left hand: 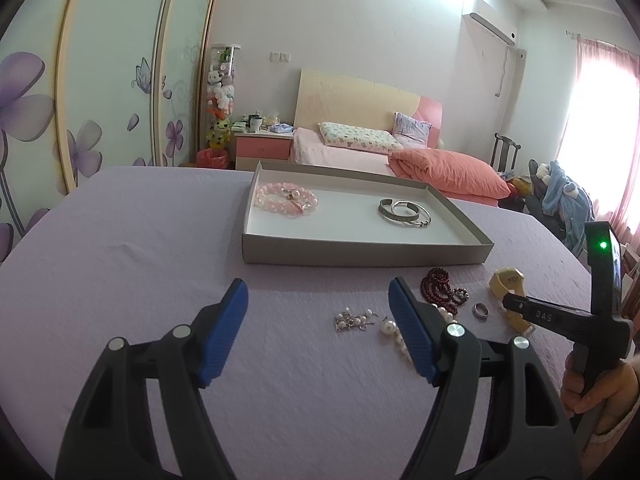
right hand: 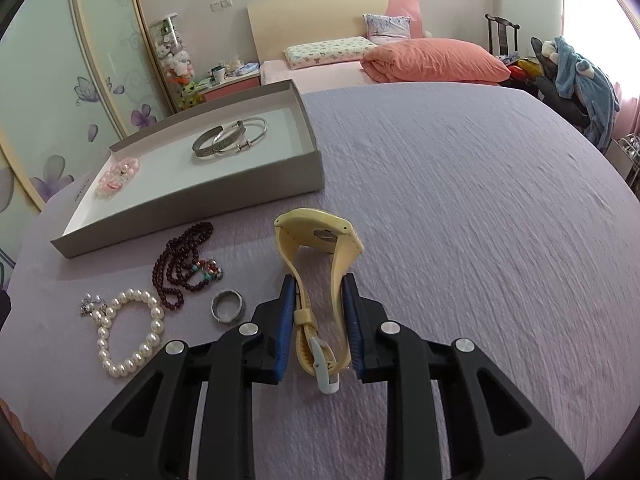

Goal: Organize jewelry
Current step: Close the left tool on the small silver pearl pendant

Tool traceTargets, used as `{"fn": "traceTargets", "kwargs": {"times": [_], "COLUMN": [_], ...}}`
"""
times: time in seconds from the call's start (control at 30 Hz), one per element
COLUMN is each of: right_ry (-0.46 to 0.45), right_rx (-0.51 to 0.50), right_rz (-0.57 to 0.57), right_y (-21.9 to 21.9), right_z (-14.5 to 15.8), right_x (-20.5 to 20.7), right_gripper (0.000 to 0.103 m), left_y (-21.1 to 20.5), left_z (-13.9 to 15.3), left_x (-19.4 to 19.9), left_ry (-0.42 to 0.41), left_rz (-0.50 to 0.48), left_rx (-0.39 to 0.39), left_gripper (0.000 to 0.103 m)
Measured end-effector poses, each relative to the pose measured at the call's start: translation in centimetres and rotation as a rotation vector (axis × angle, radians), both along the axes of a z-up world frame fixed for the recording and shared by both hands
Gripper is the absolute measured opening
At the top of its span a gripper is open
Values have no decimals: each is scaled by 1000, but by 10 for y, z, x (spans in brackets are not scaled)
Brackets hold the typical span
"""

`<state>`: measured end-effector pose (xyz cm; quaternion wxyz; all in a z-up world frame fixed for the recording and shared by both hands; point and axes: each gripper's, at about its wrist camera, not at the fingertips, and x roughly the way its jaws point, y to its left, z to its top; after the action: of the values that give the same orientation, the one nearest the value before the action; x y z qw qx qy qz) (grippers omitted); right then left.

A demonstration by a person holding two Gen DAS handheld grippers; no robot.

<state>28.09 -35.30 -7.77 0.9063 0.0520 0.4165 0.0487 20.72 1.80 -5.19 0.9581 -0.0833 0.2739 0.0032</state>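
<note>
A lilac-covered table (right hand: 460,208) carries a shallow grey box (right hand: 256,178) near its far edge. Nearer lie a yellow watch (right hand: 316,236), dark red beads (right hand: 180,264), a pearl bracelet (right hand: 132,332), a silver ring (right hand: 228,306) and small earrings (left hand: 354,320).

Bare cloth (right hand: 460,220) right of watch (right hand: 320,236), beads (right hand: 180,264) crowding left

Your left gripper (left hand: 318,332) hangs open over the purple cloth (left hand: 140,260); the grey tray (left hand: 360,250) sits at twelve o'clock, pearls (left hand: 390,326) at three.
</note>
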Motion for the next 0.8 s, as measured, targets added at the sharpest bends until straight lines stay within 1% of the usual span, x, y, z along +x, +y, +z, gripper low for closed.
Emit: {"fn": "traceTargets", "kwargs": {"times": [0.13,0.37,0.43,0.5,0.57,0.67,0.8], "right_ry": [0,3,4,5,5,6,6], "right_rx": [-14,35,42,44,49,55,63], "right_rz": [-4,-36,-39,-37,-36,-35,-32], "right_y": [-3,-12,-13,-13,-15,-15,-17], "right_z": [0,-2,-2,-2,-3,-3,-3], "right_x": [-7,-12,-12,-12,-12,-12,-12], "right_gripper": [25,25,25,25,25,25,25], "left_y": [0,-2,-3,-6,-9,-14,-20], "left_z": [0,-5,-7,-11,-16,-24,-33], "left_x": [2,12,17,25,32,43,53], "left_ry": [10,57,78,121,161,211,265], "left_rz": [-4,-11,-16,-24,-43,-68,-107], "left_rx": [-1,9,14,31,44,64,57], "left_gripper": [72,72,71,71,68,61,52]}}
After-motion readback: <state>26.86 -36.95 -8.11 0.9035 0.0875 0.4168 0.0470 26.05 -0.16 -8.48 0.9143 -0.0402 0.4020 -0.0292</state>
